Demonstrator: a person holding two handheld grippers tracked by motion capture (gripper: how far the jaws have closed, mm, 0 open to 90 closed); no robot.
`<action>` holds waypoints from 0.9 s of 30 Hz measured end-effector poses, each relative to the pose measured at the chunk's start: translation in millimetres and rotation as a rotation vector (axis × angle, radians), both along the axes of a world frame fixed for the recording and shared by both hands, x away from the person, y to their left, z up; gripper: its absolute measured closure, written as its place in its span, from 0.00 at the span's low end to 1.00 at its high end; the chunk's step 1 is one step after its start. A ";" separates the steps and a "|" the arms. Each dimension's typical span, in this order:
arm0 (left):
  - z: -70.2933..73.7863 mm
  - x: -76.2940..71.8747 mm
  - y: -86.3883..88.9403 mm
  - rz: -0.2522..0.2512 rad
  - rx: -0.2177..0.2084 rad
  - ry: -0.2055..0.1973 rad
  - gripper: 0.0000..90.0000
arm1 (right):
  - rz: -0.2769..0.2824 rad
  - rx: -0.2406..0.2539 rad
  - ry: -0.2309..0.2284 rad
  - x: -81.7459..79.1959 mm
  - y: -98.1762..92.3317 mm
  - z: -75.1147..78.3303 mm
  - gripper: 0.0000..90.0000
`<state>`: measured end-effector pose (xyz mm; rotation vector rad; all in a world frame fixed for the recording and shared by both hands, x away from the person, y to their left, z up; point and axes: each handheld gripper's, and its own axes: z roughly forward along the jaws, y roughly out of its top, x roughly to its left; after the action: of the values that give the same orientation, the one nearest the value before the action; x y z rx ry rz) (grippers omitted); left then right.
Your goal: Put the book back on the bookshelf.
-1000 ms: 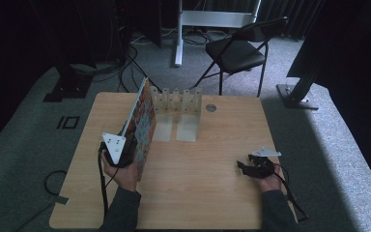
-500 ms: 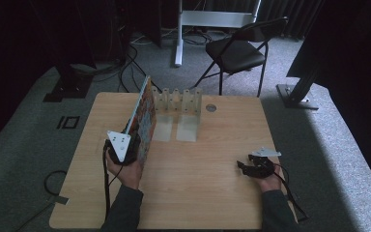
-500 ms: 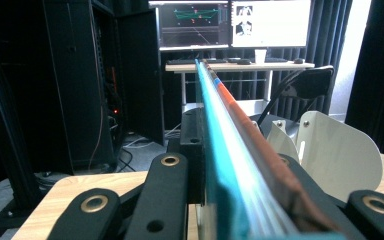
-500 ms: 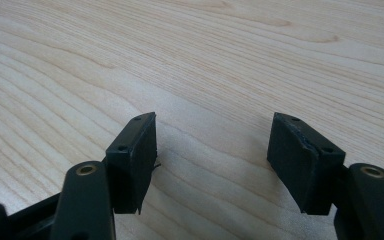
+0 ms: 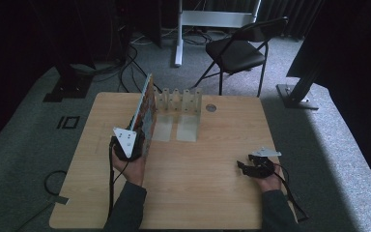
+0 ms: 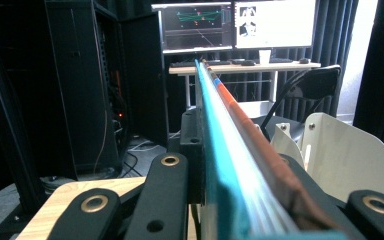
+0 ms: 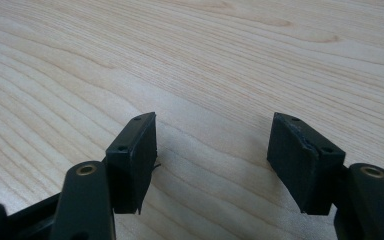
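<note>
Pale wood grain runs across the one rectangular table (image 5: 207,193) under both my forearms. My left gripper (image 5: 128,145) is clamped on one thin, flat book with a teal cover and a colourful printed face (image 5: 145,108); I hold it upright on its edge. In the left gripper view the book's teal cover (image 6: 220,165) and reddish-brown edge run straight away from me between the two black jaws, which press on it from either side.

From my left gripper, the book reaches toward 12 o'clock, up to the one clear plastic rack (image 5: 178,101), whose upright dividers I count as four. The book's far end stands just beside the rack's left side; I cannot tell whether they touch. One small round grey disc (image 5: 211,108) lies at 3 o'clock from the rack.

My right gripper (image 5: 245,167) rests low over bare wood at 3 o'clock from the left one, well apart from the book. Its two black pads (image 7: 132,160) stand apart with nothing between them.

One black folding chair (image 5: 239,50) stands beyond the table at 12 o'clock.
</note>
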<state>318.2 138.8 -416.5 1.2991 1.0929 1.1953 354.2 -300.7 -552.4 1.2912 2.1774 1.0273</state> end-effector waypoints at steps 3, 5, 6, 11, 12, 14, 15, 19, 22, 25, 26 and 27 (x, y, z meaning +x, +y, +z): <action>-0.1 1.7 -0.4 0.003 -0.008 -0.001 0.89 | 0.000 0.001 0.000 0.0 0.0 0.0 0.40; -0.3 2.5 -0.3 0.006 -0.009 -0.004 0.89 | 0.000 0.001 0.000 0.0 -0.1 0.0 0.40; -0.4 3.3 -0.1 0.007 -0.012 -0.004 0.89 | 0.000 0.001 0.000 0.0 0.0 0.0 0.40; -0.4 5.7 0.4 0.002 -0.015 -0.004 0.89 | 0.000 0.001 0.000 0.0 0.0 0.0 0.40; -0.3 6.2 0.5 0.003 -0.015 -0.004 0.89 | 0.000 0.001 0.000 0.0 -0.1 0.0 0.40; -0.4 7.1 0.3 0.001 -0.017 -0.005 0.89 | 0.000 0.001 0.000 0.0 -0.1 0.0 0.40; -0.4 7.6 0.5 0.000 -0.017 -0.005 0.89 | 0.000 0.001 0.001 0.1 -0.1 0.0 0.40; -0.3 8.5 0.9 0.002 -0.019 -0.003 0.89 | 0.000 0.001 0.001 0.5 -0.2 0.0 0.40; -0.3 9.2 0.9 0.004 -0.019 -0.004 0.89 | 0.000 0.001 0.001 0.6 -0.3 0.1 0.40; -0.3 10.4 0.4 0.003 -0.018 -0.004 0.89 | 0.000 0.001 0.001 0.7 -0.3 0.1 0.40; -0.3 11.3 0.1 0.001 -0.018 -0.005 0.89 | 0.000 0.001 0.001 0.8 -0.3 0.1 0.40; -0.4 11.6 -0.1 0.000 -0.017 -0.006 0.89 | 0.000 0.001 0.001 0.9 -0.3 0.1 0.40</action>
<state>329.8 138.8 -416.8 1.2815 1.0969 1.1866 355.0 -301.0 -552.4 1.2928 2.1778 1.0282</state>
